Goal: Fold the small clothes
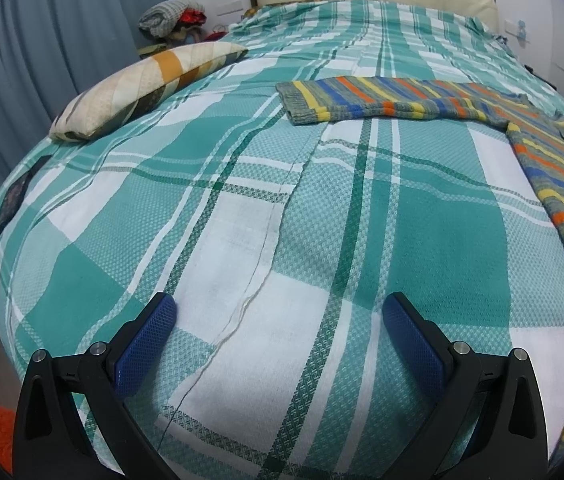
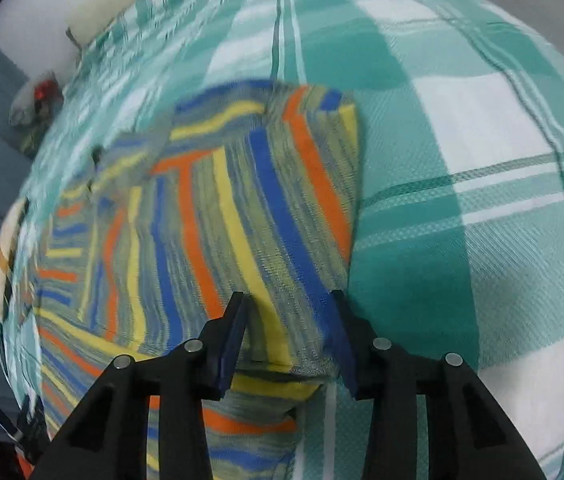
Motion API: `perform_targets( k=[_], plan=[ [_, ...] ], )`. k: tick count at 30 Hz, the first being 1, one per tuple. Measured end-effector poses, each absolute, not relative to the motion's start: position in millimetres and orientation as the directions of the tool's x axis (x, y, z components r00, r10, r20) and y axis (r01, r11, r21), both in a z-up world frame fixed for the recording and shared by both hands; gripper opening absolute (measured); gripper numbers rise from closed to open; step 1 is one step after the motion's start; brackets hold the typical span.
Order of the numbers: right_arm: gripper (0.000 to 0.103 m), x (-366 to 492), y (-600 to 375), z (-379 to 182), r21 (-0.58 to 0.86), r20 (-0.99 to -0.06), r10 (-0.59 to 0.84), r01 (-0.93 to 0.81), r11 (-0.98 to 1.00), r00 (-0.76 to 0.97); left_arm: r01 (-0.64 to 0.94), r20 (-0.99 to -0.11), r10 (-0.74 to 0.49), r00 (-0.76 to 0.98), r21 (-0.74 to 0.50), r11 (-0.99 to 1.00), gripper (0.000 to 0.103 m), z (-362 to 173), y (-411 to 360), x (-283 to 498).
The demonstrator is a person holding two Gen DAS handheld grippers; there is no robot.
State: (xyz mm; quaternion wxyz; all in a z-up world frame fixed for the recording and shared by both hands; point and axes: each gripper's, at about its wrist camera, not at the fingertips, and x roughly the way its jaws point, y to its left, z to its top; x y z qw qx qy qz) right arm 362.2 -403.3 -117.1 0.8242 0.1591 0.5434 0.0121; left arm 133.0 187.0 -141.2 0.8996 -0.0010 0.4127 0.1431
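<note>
Right gripper (image 2: pixel 290 334) pinches the striped sweater (image 2: pixel 221 216) edge, half-closed; left gripper (image 1: pixel 279 324) gapes empty. Lay the fold squarely.

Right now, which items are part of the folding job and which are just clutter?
In play:
- striped sweater, one sleeve spread out across the bed
- right gripper, a fold of the sweater between its fingers
- left gripper, open, over bare bedspread

Lying about:
- plaid bedspread
- striped pillow
- dark flat object near the bed edge
- clothes pile beyond the bed
</note>
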Motion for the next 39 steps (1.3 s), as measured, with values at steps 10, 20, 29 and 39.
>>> perform_targets(
  k=[10,20,29,39],
  plan=[
    [0.051,240.1,-373.2,-57.7,0.153,-0.830,0.135,-0.012,0.988,0.541,-0.256,-0.749,0.251,0.613,0.112,0.960,0.103,-140.9,187.0,132.7],
    [0.052,96.9,-392.5,-75.7,0.247,-0.754,0.085,0.162,0.955,0.652,-0.258,-0.746,0.257,0.615,0.118,0.959,0.103,-141.0,186.4,132.1],
    [0.065,63.2,-372.9,-57.6,0.128,-0.661,-0.034,0.157,0.979,0.750,-0.262,-0.738,0.267,0.620,0.126,0.957,0.103,-141.5,184.6,130.4],
    [0.065,69.8,-354.7,-69.4,0.066,-0.690,-0.029,0.103,0.993,0.723,-0.263,-0.738,0.268,0.619,0.127,0.956,0.103,-141.5,184.4,130.1]
  ],
)
